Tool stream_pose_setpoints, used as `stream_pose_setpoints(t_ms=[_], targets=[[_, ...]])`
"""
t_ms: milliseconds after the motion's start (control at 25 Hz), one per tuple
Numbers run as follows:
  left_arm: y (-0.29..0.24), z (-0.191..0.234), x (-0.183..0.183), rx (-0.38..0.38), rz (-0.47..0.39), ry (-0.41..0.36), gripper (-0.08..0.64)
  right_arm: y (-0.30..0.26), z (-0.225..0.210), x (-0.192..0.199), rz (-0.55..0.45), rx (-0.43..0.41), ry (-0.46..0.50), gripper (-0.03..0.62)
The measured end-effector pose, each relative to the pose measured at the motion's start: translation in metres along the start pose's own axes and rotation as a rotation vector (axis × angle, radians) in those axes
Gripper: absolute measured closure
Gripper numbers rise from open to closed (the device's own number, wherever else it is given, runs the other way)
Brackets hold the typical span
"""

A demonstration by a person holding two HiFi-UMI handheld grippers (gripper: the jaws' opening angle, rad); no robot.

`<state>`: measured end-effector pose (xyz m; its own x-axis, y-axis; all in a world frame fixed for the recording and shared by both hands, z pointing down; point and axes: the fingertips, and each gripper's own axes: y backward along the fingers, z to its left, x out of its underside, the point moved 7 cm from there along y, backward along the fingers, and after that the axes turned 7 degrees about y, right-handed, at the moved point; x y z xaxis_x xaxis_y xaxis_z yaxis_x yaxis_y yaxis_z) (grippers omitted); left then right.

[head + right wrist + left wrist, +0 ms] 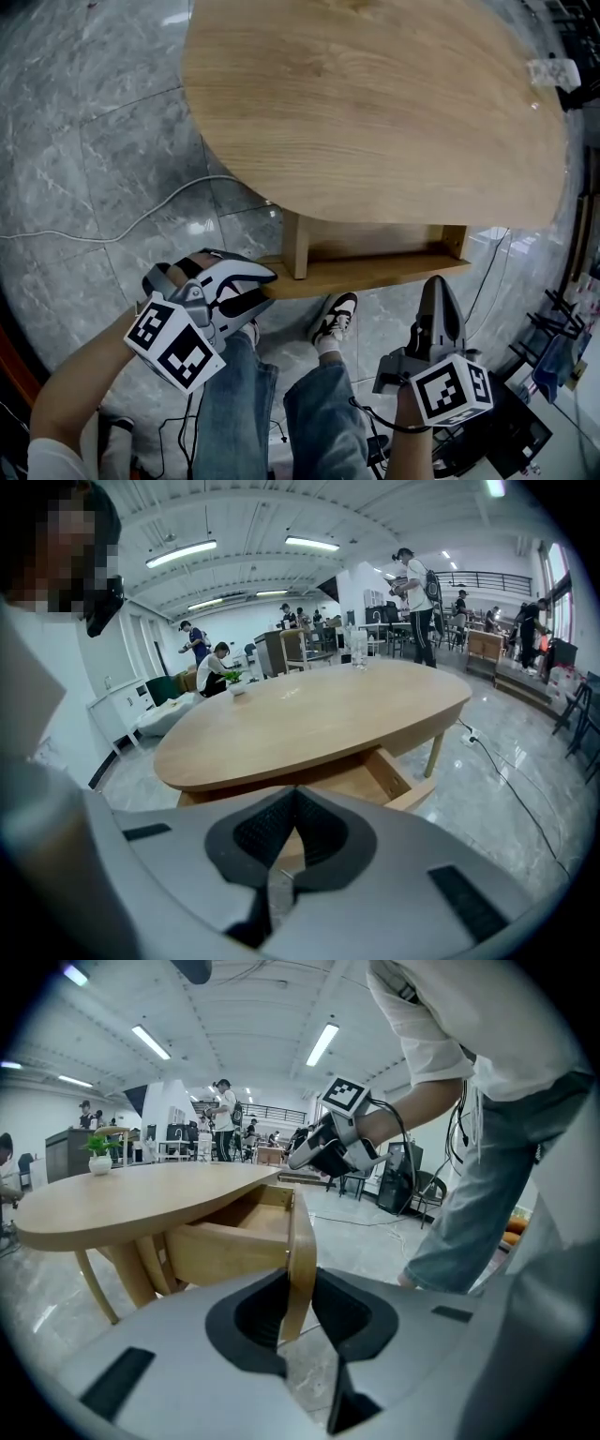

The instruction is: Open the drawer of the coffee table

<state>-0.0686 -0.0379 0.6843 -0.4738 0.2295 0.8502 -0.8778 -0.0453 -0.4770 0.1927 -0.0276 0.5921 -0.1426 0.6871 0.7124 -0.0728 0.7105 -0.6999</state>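
One drawer [375,255] is what matters here, and it stands part way out from under the oval wooden desk [375,103], on the side nearest the person. Its open box shows bare wood inside, and its curved front panel is well clear of the desk's edge.

What I'd worry about is the hold being at one end. The left hand-held gripper [261,284] has the front panel by its left end rather than its middle, so an uneven pull could skew the drawer in its runners and jam it. The panel is thin and smooth where it is pinched, and a sharp tug might slide it out of the pads. I can't see any stop inside, so pulling too far could bring the whole box out and drop it. The person's legs and one shoe [336,319] are right in front of the drawer, which leaves little room to draw it further without stepping back, and a cable [122,230] trails over the marble floor [94,141] close by.

The left hand-held gripper [298,1302] is narrowed almost to closing, its dark pads pressed on either face of the panel's edge. The right hand-held gripper [439,286] hangs near the drawer's right end, apart from it as far as I can judge. Its jaws [286,829] are together with nothing between them.
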Motion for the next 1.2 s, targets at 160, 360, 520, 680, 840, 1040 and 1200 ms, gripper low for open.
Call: stream_pose_setpoints(t_ms=[160, 360, 520, 680, 840, 1040, 1200], targets=[[-0.001, -0.005, 0.001, 0.007, 0.005, 0.006, 0.489, -0.001, -0.003, -0.001, -0.001, 0.001, 0.000, 0.592], [-0.001, -0.013, 0.003, 0.008, 0.008, 0.014, 0.489, 0.001, -0.002, 0.000, -0.002, 0.000, -0.003, 0.592], [0.000, -0.016, 0.005, 0.007, 0.008, 0.016, 0.489, 0.003, -0.002, 0.001, -0.002, 0.001, 0.001, 0.592], [-0.001, -0.019, 0.004, 0.013, 0.014, 0.016, 0.489, 0.004, -0.003, 0.002, -0.003, 0.012, 0.002, 0.592], [0.000, -0.025, 0.006, 0.019, 0.020, 0.019, 0.488, 0.005, -0.002, 0.002, -0.002, 0.006, 0.005, 0.592], [-0.004, -0.033, 0.008, 0.026, 0.021, 0.026, 0.488, 0.005, -0.005, 0.002, -0.004, 0.004, 0.012, 0.592], [-0.004, -0.040, 0.012, 0.034, 0.029, 0.031, 0.488, 0.008, -0.005, 0.007, 0.005, 0.004, 0.009, 0.592]])
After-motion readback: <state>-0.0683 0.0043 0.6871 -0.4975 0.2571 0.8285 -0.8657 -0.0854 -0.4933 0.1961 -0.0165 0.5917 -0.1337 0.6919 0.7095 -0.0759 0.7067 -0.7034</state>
